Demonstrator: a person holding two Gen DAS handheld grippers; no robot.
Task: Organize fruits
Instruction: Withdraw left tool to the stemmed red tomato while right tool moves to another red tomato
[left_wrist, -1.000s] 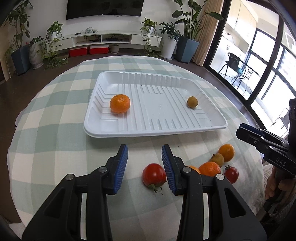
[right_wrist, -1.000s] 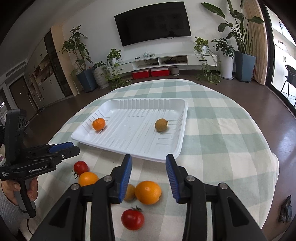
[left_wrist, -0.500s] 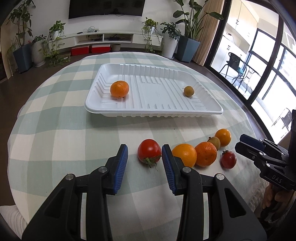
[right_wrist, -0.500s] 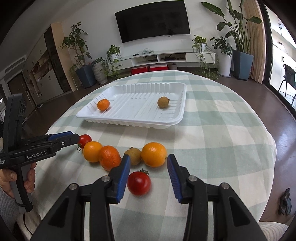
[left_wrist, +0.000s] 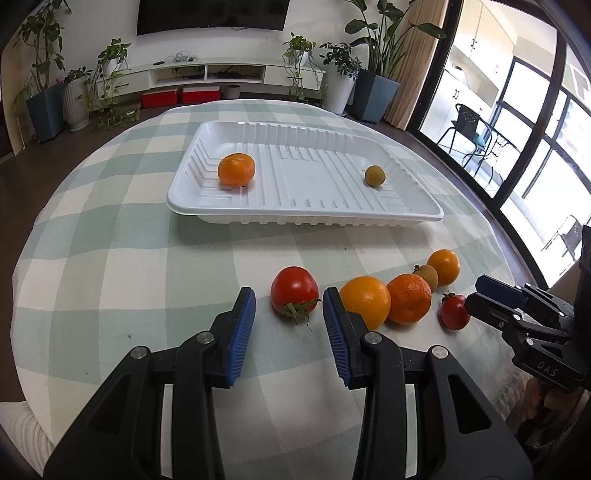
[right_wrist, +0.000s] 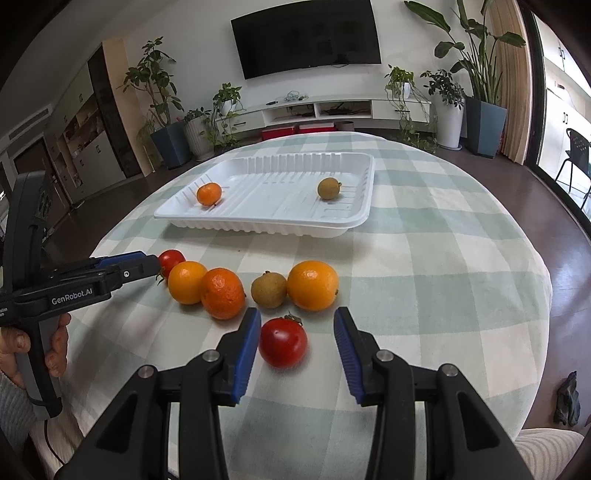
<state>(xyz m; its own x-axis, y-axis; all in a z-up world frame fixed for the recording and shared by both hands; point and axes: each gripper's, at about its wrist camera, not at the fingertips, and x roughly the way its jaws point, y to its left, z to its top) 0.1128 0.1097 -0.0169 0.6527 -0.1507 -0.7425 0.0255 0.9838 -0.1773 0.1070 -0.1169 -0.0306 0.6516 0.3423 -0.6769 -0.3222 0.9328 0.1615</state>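
- Resting on a round table covered by a green-and-white checked cloth (left_wrist: 122, 236), a white ribbed tray (left_wrist: 306, 218) holds two fruits: an orange mandarin (left_wrist: 236, 170) at its left end and a small brownish-green fruit (left_wrist: 375, 176) toward its right end, well apart.
- Left gripper (left_wrist: 289, 314): jaws spread, nothing held. A large red tomato (left_wrist: 294, 290) lies on the cloth just ahead of the gap between the blue pads.
- Right gripper (right_wrist: 296, 334): jaws spread, nothing pinched. A second red tomato (right_wrist: 283, 342) sits between the fingers, close beside the left pad; contact cannot be confirmed.
- Loose fruit on the cloth near the tray's front edge, in a row: an orange (right_wrist: 186, 281), a darker mandarin (right_wrist: 222, 292) touching it, a brownish fruit (right_wrist: 269, 289), and another orange (right_wrist: 313, 284).
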